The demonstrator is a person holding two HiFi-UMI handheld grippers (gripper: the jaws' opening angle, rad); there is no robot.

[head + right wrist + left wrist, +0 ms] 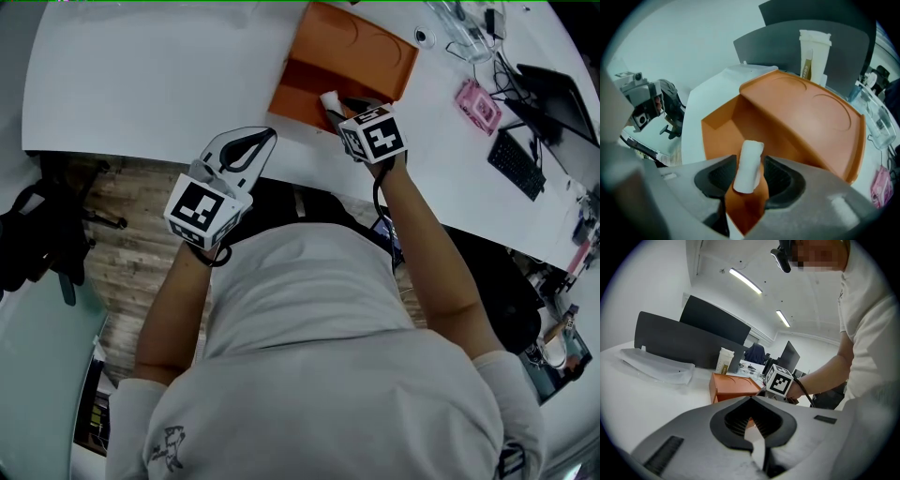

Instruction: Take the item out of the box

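An orange box (349, 58) lies on its side on the white table (141, 75), its open mouth towards me. A small white roll (330, 99) stands at that mouth. My right gripper (336, 105) reaches into the opening. In the right gripper view the white roll (748, 163) stands upright between the two pads of my right gripper (749, 171), whose jaws are spread wide and do not squeeze it. The box's (811, 117) floor shows behind it. My left gripper (267, 138) hovers at the table's near edge, left of the box, shut and empty (751, 399).
A tall paper cup (814, 54) and a dark divider panel (787, 42) stand behind the box. A clear plastic bag (656, 364) lies at the far left of the table. A pink object (478, 105), a keyboard (516, 164) and a clear container (464, 33) sit to the right.
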